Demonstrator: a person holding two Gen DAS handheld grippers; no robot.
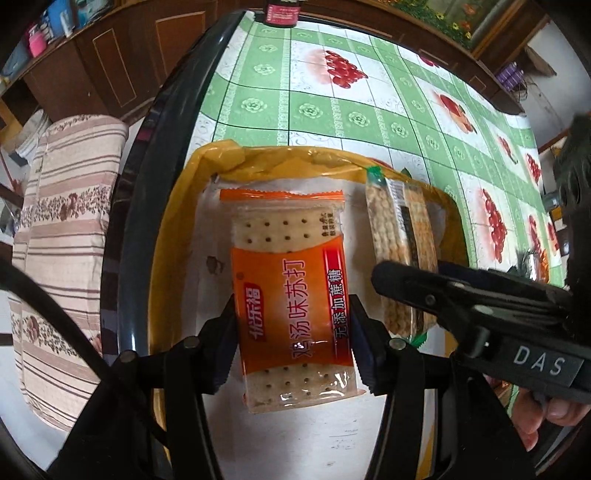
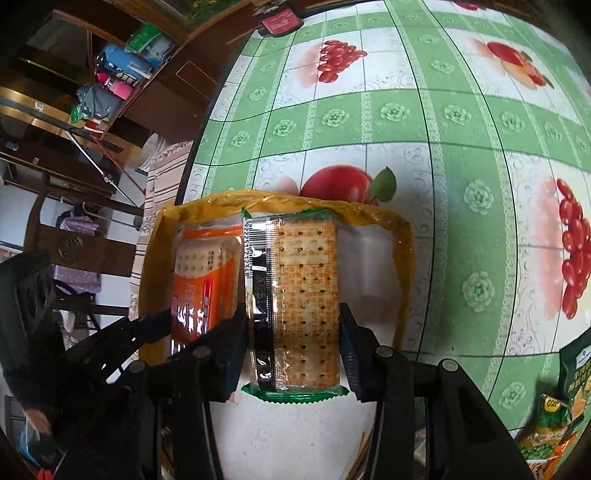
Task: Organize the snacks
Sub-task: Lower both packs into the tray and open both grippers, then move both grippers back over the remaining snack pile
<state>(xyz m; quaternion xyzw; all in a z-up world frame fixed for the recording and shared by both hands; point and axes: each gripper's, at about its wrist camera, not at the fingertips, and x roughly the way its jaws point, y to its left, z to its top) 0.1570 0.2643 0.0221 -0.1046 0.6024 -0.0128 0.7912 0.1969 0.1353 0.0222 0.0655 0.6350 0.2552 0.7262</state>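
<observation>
My left gripper (image 1: 293,339) is shut on an orange soda cracker pack (image 1: 291,295) and holds it over a yellow-rimmed white tray (image 1: 177,206). My right gripper (image 2: 293,350) is shut on a green-edged cracker pack (image 2: 306,295) and holds it over the same tray (image 2: 402,236), just right of the orange pack (image 2: 203,280). In the left wrist view the green pack (image 1: 402,236) stands on edge at the right, with the right gripper's black body across its near end. The left gripper's arm shows at the lower left of the right wrist view.
The tray sits near the left edge of a table with a green fruit-print cloth (image 2: 443,129). More snack packs (image 2: 554,424) lie at the table's near right. A dark jar (image 1: 282,13) stands at the far edge. A striped cushion (image 1: 66,221) lies left of the table.
</observation>
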